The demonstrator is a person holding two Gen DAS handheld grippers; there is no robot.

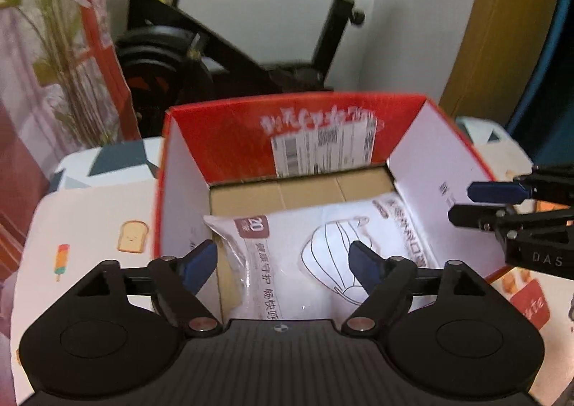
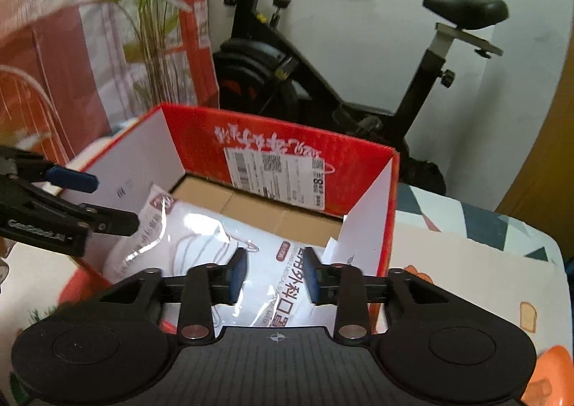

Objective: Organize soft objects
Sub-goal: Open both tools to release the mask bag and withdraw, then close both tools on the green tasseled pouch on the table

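Observation:
A white plastic pack of face masks [image 1: 315, 248] lies inside an open red and white cardboard box [image 1: 283, 133], leaning toward the box's right wall. My left gripper [image 1: 283, 266] is open just above the pack's near end, touching nothing. The pack [image 2: 222, 248] and box [image 2: 283, 151] also show in the right wrist view. My right gripper [image 2: 276, 276] is open above the pack's near right end, holding nothing. Each gripper appears in the other's view, the right one [image 1: 473, 203] at the box's right wall, the left one [image 2: 107, 201] at its left wall.
The box stands on a table with a patterned cloth [image 1: 89, 226] with toast and ice-lolly prints. A black exercise bike [image 1: 233, 40] stands behind the table. A green plant [image 2: 150, 22] and a red-white curtain are at the left. A wooden panel [image 1: 502, 29] is at the right.

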